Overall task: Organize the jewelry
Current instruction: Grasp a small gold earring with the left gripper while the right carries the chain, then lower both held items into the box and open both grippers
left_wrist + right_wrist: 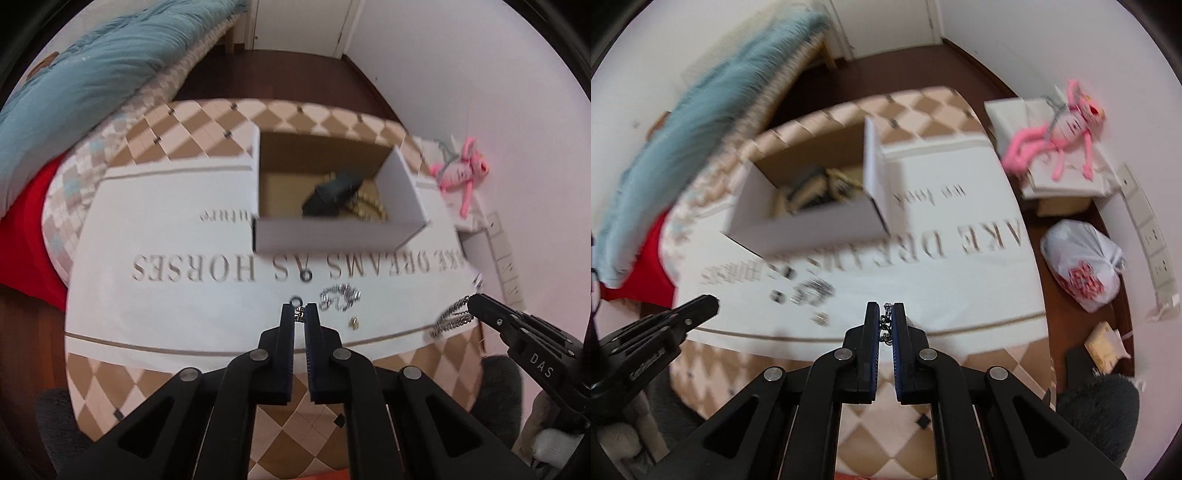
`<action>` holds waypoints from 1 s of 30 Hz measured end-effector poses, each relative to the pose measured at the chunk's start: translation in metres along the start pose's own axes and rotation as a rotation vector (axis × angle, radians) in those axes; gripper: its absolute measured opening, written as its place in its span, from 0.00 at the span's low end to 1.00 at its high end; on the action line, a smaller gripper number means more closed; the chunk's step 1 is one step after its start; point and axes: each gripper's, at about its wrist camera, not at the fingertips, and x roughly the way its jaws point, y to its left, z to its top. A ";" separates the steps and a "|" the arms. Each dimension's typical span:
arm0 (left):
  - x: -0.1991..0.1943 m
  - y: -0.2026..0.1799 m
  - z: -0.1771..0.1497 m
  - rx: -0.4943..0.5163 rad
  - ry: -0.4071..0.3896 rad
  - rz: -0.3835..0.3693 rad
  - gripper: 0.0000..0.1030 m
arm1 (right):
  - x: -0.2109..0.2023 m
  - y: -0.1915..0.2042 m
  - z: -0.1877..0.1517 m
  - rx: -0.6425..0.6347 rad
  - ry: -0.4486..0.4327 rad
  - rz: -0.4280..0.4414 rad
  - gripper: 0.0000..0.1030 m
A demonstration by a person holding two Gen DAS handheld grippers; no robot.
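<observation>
My left gripper (300, 314) is shut on a small metal jewelry piece (300, 314) with a ring at its tip, low over the white mat (184, 314). My right gripper (885, 314) is shut on a silver chain (885, 326); the chain also shows in the left wrist view (452, 319), hanging from that gripper at the mat's right edge. A silver chain heap (340, 295) and a tiny earring (354, 324) lie on the mat just right of the left gripper. An open white cardboard box (332, 236) behind holds a dark item (332, 192) and a gold chain (373, 210).
The mat lies on a checkered table (295, 435). A pink plush toy (1060, 129) sits on white boxes at the right. A white plastic bag (1082, 262) lies on the floor. A bed with a teal blanket (92, 74) stands at the left.
</observation>
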 end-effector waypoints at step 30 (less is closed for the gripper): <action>0.089 0.011 0.161 0.000 0.171 -0.023 0.07 | 0.083 0.053 0.181 -0.159 0.087 0.002 0.07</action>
